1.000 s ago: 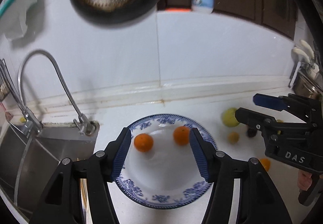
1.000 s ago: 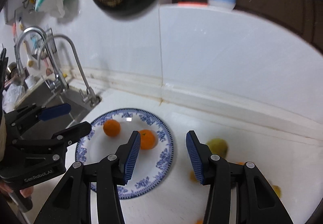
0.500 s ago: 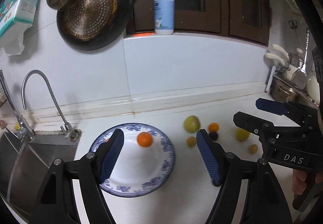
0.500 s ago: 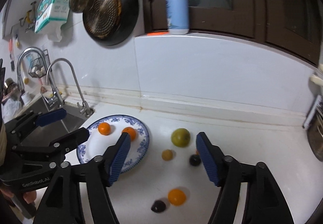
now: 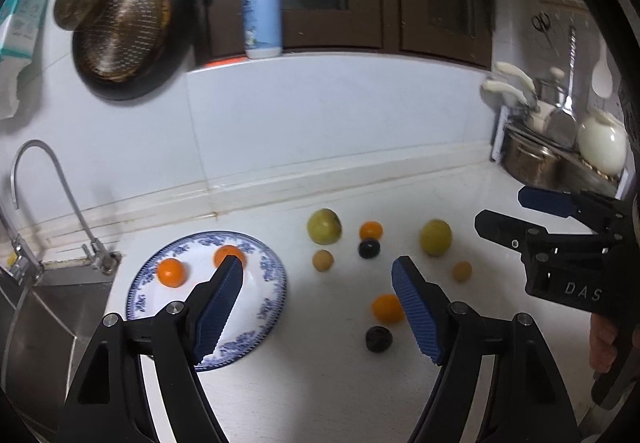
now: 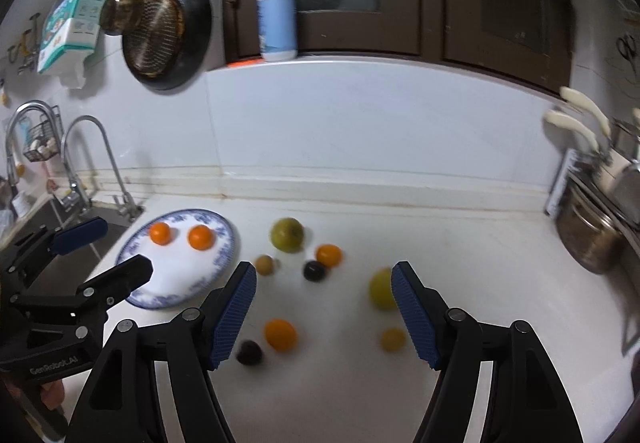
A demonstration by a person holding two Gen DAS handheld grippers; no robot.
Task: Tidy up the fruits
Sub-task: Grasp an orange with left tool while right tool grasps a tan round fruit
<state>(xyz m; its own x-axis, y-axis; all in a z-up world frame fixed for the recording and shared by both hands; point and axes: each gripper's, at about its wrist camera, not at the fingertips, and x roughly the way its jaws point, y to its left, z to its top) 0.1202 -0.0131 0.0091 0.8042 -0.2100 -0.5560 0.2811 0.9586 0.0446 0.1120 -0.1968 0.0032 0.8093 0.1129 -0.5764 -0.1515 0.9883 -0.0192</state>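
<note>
**Two oranges on the plate, more fruit on the counter**

The left gripper (image 5: 318, 307) is wide open and holds nothing. The right gripper (image 6: 324, 313) is wide open too, and it is also empty. Both hang above the white counter (image 6: 340, 395).

A blue and white plate (image 6: 216, 263) sits on the counter next to the sink (image 5: 44, 307). Two small oranges lie on it, side by side but not touching: one on the left (image 6: 160, 233) and one on the right (image 6: 201, 237).

The other fruit lies loose on the counter, to the right of the plate. A green fruit (image 6: 287, 234) sits closest to the wall. Near it are a little tan fruit (image 6: 264, 264), a dark plum (image 6: 314, 270) and a third orange (image 6: 329, 255); the plum and that orange are right beside each other. A yellow-green fruit (image 6: 381, 289) lies farther right, partly behind the right gripper's blue pad. Closer to the camera are a fourth orange (image 6: 280, 334), a second dark plum (image 6: 249, 352) just beside it, and a small yellow fruit (image 6: 393, 339).

A pan (image 6: 168, 33) hangs on the wall, and a soap bottle (image 6: 277, 15) stands on the ledge.
</note>
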